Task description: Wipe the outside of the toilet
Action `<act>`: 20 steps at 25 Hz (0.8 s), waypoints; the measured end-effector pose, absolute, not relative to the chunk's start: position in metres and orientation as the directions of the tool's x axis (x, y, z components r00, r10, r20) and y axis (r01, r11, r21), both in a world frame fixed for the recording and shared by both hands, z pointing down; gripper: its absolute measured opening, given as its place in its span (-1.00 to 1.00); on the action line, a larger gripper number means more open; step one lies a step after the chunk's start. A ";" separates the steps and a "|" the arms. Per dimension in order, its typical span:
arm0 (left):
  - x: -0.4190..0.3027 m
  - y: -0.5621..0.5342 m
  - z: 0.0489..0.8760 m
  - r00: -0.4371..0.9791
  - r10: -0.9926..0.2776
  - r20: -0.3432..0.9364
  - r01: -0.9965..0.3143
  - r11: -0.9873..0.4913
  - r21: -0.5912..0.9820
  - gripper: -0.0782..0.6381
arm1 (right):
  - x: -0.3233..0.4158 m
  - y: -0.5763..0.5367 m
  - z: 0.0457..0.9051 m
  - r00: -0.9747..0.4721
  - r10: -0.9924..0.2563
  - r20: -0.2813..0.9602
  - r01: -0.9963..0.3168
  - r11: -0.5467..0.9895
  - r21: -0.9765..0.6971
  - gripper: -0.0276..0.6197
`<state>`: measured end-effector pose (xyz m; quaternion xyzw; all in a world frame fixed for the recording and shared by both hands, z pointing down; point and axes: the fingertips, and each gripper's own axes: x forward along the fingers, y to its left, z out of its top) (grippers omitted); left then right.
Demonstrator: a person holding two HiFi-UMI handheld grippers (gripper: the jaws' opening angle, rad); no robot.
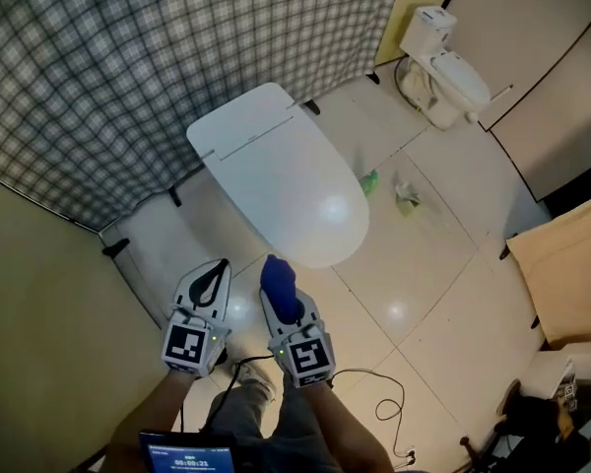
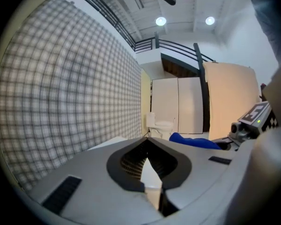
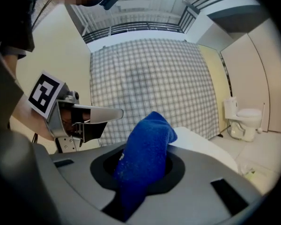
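Observation:
A white toilet (image 1: 286,180) with its lid down stands on the tiled floor in the middle of the head view, its front end toward me. My right gripper (image 1: 276,276) hovers just short of that front end, shut on a blue cloth (image 1: 279,282) that sticks out past the jaws. In the right gripper view the blue cloth (image 3: 147,158) fills the jaw gap, with the toilet (image 3: 210,153) beyond it. My left gripper (image 1: 220,266) hangs beside it on the left, shut and holding nothing, its tips (image 2: 148,140) meeting.
A checked curtain (image 1: 128,67) hangs behind and left of the toilet. A second toilet (image 1: 443,67) stands at the far right corner. A green item (image 1: 370,180) and scraps (image 1: 407,200) lie on the floor right of the bowl. A cable (image 1: 374,392) trails near my feet.

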<state>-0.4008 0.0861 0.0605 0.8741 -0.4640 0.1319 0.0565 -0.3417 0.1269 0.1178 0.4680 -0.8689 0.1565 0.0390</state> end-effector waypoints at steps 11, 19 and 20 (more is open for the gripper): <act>-0.262 0.111 -0.088 0.461 -0.883 0.089 -0.877 -0.468 -0.104 -0.76 | -0.188 0.152 -0.049 -0.729 -0.684 0.043 -0.681 0.717 -0.150 -0.71; -0.107 0.110 -0.123 0.210 -0.978 -0.015 -0.973 -0.207 -0.105 -0.76 | -0.017 0.124 -0.094 -0.893 -0.450 0.004 -0.449 0.890 -0.083 -0.71; -0.089 0.117 -0.130 0.194 -0.981 -0.002 -0.976 -0.193 -0.104 -0.76 | -0.001 0.124 -0.101 -0.901 -0.434 0.000 -0.433 0.898 -0.078 -0.71</act>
